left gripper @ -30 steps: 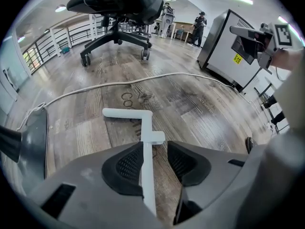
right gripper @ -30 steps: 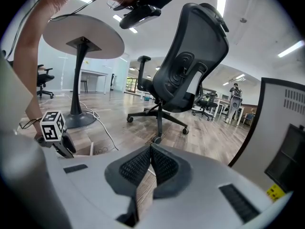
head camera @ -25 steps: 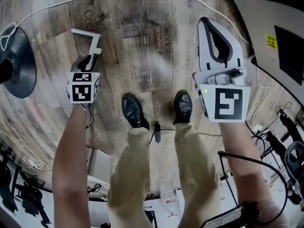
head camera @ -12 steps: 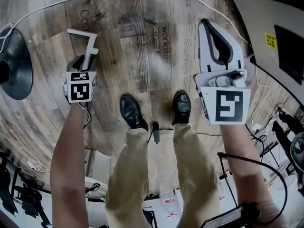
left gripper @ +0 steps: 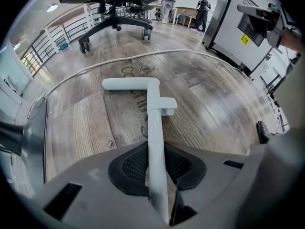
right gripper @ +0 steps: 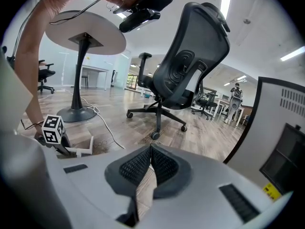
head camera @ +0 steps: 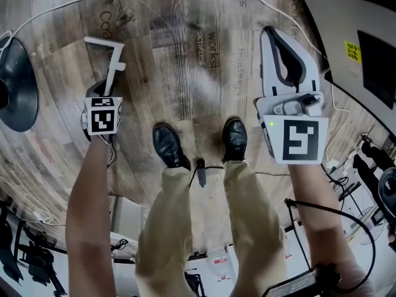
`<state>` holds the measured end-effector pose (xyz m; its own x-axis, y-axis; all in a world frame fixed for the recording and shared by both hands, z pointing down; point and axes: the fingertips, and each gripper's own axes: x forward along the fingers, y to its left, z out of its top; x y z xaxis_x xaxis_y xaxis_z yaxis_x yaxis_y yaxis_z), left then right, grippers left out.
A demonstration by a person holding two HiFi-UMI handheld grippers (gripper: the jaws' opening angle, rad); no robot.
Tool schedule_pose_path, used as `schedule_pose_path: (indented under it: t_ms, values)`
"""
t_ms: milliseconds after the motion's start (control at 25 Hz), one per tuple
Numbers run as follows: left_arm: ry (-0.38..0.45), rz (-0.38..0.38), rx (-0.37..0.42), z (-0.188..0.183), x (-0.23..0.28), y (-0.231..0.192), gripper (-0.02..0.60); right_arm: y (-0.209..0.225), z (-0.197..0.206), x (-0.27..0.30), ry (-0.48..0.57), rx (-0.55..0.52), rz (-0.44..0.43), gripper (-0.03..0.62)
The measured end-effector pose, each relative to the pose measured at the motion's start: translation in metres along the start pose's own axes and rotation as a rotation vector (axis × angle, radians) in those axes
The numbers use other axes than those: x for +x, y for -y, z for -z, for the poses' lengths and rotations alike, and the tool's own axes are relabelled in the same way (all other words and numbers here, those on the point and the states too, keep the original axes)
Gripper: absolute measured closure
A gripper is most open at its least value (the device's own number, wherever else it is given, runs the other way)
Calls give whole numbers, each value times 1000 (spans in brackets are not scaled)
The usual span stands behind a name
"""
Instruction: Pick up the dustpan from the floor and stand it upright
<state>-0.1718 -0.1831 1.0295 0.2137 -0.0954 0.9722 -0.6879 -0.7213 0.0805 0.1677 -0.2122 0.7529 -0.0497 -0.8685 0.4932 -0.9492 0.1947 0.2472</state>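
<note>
Both jaws of my left gripper (left gripper: 157, 151) have just been closing and now pinch the dustpan's white handle (left gripper: 153, 118), which runs from them toward the wooden floor (left gripper: 214, 109); I can't make out its pan. That thin, smooth rod could swivel or slip if I lift fast. My right gripper (right gripper: 150, 149) hovers empty, jaws pressed together. Farther off, a cable (left gripper: 138, 56) could snag.
</note>
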Motion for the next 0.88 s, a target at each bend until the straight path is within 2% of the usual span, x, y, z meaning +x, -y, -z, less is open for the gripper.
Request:
schedule_pose_path:
  t_ms: [160,400,880]
  values:
    - [4,20,12,-7,-9,8,506,-3,-5,-1,2,-2,-9,589]
    - [39,3,-4,-13,-46,5,508,-7,-34,-7,36,4,-22,589]
    - [156,-75,-23,-15,-181,-5,508,-8,-153,-48,150,-1,-77,591]
